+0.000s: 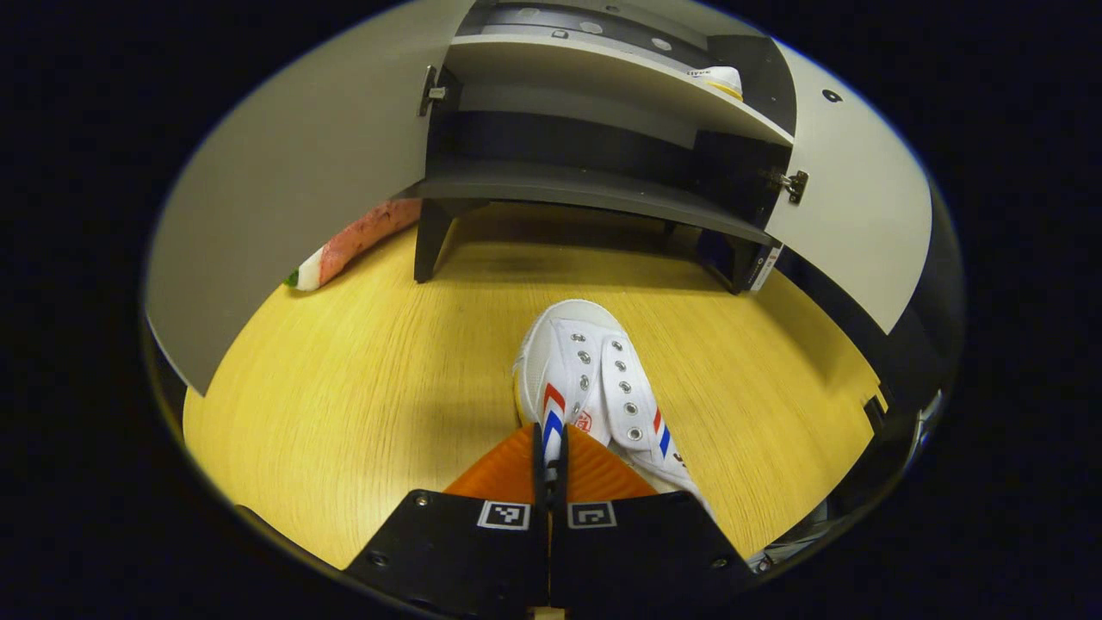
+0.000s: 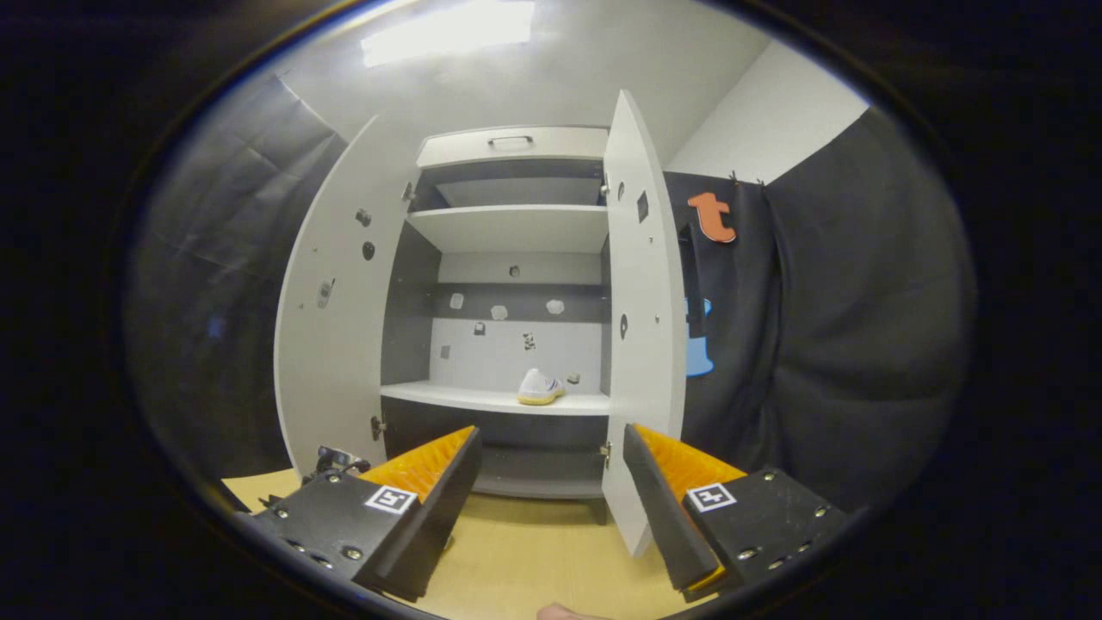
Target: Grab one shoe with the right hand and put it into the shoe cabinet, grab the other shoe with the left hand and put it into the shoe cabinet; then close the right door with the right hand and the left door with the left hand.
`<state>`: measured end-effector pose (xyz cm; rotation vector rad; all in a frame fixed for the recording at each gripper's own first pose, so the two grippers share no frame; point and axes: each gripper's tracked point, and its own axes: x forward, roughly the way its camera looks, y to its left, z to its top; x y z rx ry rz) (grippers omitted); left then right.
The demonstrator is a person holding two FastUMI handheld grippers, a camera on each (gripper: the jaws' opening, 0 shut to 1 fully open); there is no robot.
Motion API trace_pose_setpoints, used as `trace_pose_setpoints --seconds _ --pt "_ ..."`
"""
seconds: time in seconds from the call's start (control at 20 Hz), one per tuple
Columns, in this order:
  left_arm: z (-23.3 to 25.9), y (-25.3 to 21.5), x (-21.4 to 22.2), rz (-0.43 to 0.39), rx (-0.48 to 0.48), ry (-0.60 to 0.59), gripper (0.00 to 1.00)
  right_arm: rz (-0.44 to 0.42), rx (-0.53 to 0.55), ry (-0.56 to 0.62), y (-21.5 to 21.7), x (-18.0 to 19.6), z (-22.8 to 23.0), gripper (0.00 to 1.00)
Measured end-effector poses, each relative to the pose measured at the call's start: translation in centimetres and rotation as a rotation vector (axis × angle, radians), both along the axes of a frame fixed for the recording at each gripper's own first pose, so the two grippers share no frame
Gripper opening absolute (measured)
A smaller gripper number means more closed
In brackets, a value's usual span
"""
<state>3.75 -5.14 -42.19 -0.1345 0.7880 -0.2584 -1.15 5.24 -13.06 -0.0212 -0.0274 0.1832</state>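
Note:
A white shoe (image 1: 585,379) with red and blue stripes lies on the wooden floor (image 1: 362,387) before the shoe cabinet (image 1: 594,185), toe toward it. My left gripper (image 1: 548,456) is shut on the shoe's side edge near the heel. The second white shoe (image 1: 721,80) sits on a cabinet shelf. In the right gripper view that shoe (image 2: 541,387) rests on the lower white shelf (image 2: 482,398). My right gripper (image 2: 551,482) is open and holds nothing, back from the cabinet. Both the left door (image 2: 331,344) and the right door (image 2: 646,344) stand open.
A red, white and green object (image 1: 353,245) lies on the floor behind the left door (image 1: 293,189). The right door (image 1: 852,207) swings out on the other side. A drawer with a handle (image 2: 510,142) tops the cabinet. Black cloth (image 2: 818,344) hangs to the right.

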Motion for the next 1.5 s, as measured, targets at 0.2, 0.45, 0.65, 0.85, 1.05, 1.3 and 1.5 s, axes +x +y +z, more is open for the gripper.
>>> trace_pose_setpoints --seconds 0.2,0.45,0.65,0.85,1.05,1.3,1.5 --pt "4.4 -0.6 -0.5 -0.010 0.007 -0.089 0.02 0.001 0.008 -0.003 -0.4 -0.3 0.0 0.98" --pt "11.9 -1.9 0.2 -0.030 -0.024 -0.219 0.01 0.018 0.007 -0.008 -0.2 -0.7 0.0 0.98" --pt "17.9 -3.4 0.8 -0.047 -0.069 -0.290 0.01 0.024 0.008 -0.003 -0.6 -0.8 -0.3 0.98" --pt "24.3 -3.6 2.7 -0.027 -0.079 -0.372 0.01 0.032 0.031 -0.007 -1.5 -1.2 -0.3 0.98" --pt "29.7 -3.7 4.6 -0.010 -0.093 -0.441 0.01 0.036 0.042 0.002 -2.3 -0.9 -1.1 0.98" --pt "34.4 -2.8 8.7 0.028 -0.072 -0.508 0.01 0.063 0.087 0.008 -2.7 -0.7 -1.6 0.98" --pt "38.0 -1.8 13.3 0.073 0.030 -0.598 0.01 0.089 0.089 0.012 -2.6 -0.8 -2.1 0.98"
